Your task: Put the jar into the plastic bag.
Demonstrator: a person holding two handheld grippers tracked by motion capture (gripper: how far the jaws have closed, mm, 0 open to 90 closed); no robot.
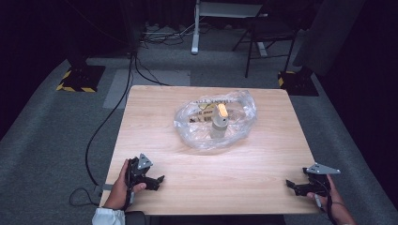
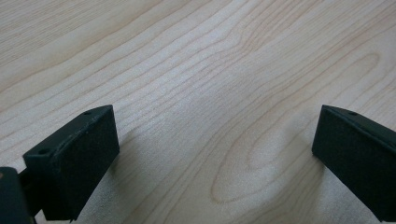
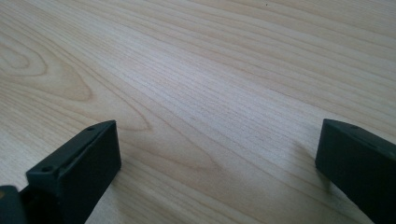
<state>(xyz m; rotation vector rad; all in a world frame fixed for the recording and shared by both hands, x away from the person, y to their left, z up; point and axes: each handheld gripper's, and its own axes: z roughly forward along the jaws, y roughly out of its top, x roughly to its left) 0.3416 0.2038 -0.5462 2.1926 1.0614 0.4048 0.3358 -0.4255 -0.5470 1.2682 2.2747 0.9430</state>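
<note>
A crumpled clear plastic bag (image 1: pixel 234 123) lies at the middle of the wooden table (image 1: pixel 263 164), toward the far side. Inside it stands a grey cylinder with a yellow top (image 1: pixel 219 121), next to a flat printed packet (image 1: pixel 202 108). My left gripper (image 1: pixel 157 182) rests low over the near left corner, held by a hand in a white sleeve. Its jaws stand wide apart over bare wood in the left gripper view (image 2: pixel 215 135). My right gripper (image 1: pixel 291 186) sits by the near right edge, jaws also wide apart over bare wood (image 3: pixel 217 144). Both grippers are well short of the bag.
Grey carpet surrounds the table. A black cable (image 1: pixel 101 126) runs along the floor at the left. Two weighted stands with yellow-black bases (image 1: pixel 80 77) flank the far side, and a dark chair (image 1: pixel 270 35) and a white desk leg (image 1: pixel 196 28) stand behind.
</note>
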